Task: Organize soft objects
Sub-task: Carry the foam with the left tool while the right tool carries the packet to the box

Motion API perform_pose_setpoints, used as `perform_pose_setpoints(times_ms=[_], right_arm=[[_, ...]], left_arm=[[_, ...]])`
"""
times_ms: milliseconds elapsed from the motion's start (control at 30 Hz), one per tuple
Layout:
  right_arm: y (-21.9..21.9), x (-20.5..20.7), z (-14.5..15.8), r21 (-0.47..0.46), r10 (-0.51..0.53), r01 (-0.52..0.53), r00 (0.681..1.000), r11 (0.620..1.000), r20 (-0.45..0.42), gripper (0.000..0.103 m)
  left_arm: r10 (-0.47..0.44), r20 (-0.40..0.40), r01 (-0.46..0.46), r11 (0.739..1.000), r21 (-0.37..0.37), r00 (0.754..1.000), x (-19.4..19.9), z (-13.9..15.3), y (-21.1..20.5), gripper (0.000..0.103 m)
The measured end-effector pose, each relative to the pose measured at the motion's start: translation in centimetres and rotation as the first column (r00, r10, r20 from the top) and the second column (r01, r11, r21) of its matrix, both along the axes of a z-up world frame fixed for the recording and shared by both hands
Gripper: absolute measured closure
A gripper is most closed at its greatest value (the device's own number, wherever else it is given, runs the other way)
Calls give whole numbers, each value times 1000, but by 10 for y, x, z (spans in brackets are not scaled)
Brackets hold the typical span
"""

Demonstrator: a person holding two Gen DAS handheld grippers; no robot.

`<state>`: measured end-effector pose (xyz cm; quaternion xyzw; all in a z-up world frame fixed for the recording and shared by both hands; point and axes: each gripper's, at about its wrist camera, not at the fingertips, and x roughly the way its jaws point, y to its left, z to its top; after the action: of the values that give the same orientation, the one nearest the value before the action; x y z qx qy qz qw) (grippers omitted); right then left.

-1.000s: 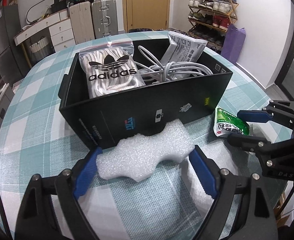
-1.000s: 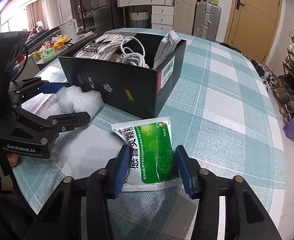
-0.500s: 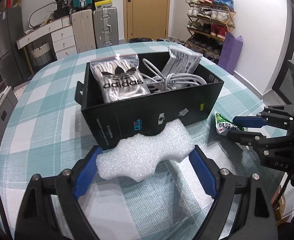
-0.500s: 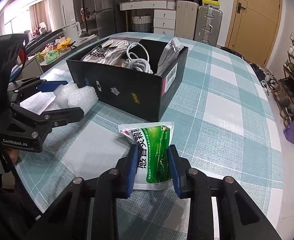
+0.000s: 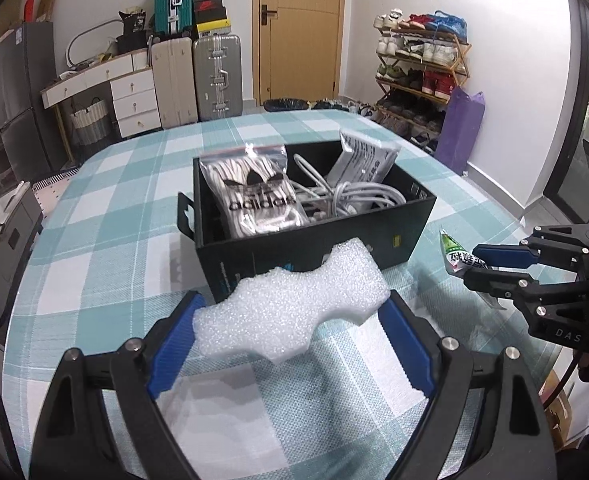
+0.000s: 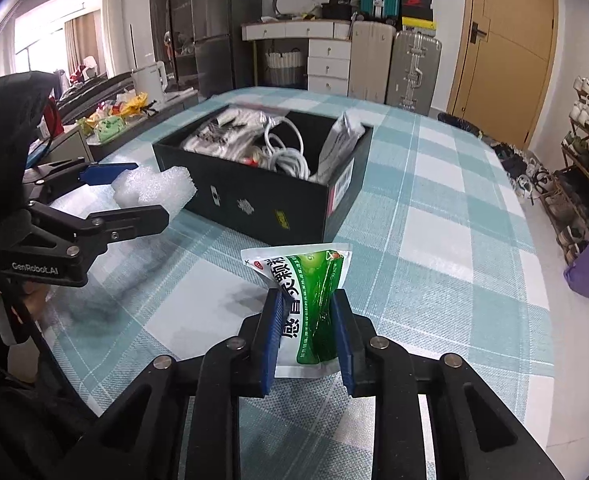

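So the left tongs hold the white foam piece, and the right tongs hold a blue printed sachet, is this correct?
Not quite. In the right wrist view, the right tongs grip a green printed sachet, not a blue one. The left tongs do hold the white foam piece.

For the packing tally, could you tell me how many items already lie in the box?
3: adidas bag at left, cables in the middle, grey pouch at right; more may be hidden underneath.
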<state>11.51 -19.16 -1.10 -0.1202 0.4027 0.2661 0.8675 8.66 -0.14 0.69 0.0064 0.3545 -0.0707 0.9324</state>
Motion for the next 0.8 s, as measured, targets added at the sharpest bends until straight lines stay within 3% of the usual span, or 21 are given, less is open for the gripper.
perform_pose_setpoints(times_ms=[367, 800], right_arm=[[-1, -9, 39, 84, 0, -8, 995, 996, 100, 78], [19, 12, 61, 141, 28, -49, 989, 989, 148, 78]], left_arm=[[21, 83, -21, 1000, -7, 996, -1, 29, 7, 15], [31, 134, -30, 1000, -11, 991, 22, 50, 16, 15]])
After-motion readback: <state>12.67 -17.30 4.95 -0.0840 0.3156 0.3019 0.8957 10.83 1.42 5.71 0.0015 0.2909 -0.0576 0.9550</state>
